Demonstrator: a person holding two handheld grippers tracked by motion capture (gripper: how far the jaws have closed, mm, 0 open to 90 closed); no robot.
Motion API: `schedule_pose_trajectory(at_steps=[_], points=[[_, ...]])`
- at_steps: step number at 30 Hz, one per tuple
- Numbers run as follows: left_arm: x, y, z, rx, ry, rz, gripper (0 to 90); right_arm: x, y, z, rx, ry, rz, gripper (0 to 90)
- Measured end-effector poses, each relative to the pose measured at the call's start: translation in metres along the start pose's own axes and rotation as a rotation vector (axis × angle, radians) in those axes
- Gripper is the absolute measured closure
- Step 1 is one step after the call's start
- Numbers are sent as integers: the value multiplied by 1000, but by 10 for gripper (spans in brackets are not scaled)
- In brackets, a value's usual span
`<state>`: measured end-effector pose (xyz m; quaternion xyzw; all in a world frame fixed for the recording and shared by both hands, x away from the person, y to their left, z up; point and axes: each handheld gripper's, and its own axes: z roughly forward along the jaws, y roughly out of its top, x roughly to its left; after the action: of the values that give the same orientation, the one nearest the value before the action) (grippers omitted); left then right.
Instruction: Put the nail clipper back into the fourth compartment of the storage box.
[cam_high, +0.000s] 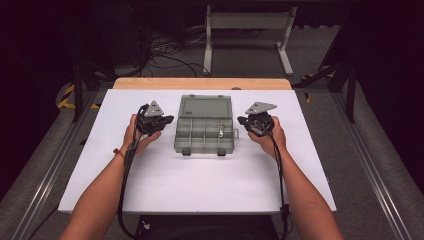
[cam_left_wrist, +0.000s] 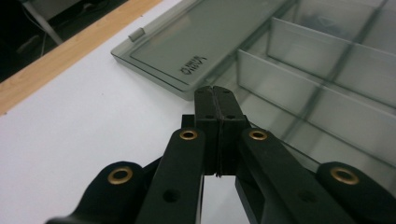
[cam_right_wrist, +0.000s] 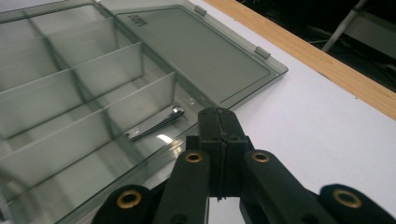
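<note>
Smoky grey box (cam_high: 205, 131); white table (cam_high: 200, 180); black tongs (cam_left_wrist: 215, 95).

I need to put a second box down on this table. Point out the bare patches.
The widest free patch is the white tabletop between the clear grey plastic compartment box and the near edge, between the forearms. The outer left and right margins are bare too. It is crowded beside the box, where the left gripper and right gripper hover.

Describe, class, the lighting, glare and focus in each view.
High view: white table brightly lit, surroundings dark, picture soft. Left gripper view: left gripper jaws near and slightly soft, lid lettering readable. Right gripper view: glare on metal clipper and clear organizer box.
</note>
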<state>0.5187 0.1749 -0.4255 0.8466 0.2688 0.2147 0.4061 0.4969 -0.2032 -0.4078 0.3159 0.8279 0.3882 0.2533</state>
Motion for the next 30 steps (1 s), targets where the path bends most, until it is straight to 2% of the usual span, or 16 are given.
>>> schedule_pose_trajectory(at_steps=[3,7,8,11,14,19,24,27,30], points=[[5,4,7,1,12,-12,900,-6,5,7,6,-6,12,900],[10,6,15,19,28,-15,900,-10,11,19,47,-10,-5,900],[13,6,18,20,23,-29,900,-10,12,21,53,-9,-6,900],[16,8,25,31,34,-30,900,-14,14,28,59,-13,12,900],[17,10,32,48,38,-21,900,-17,15,34,72,-20,16,900],[21,10,39,53,35,-37,900,-21,16,46,95,-26,25,900],[27,8,45,76,55,-39,900,-27,16,56,132,-39,20,900],[29,7,48,86,57,-54,900,-29,16,60,146,-40,21,900],[30,5,53,101,55,-47,900,-30,14,66,166,-38,18,900]])
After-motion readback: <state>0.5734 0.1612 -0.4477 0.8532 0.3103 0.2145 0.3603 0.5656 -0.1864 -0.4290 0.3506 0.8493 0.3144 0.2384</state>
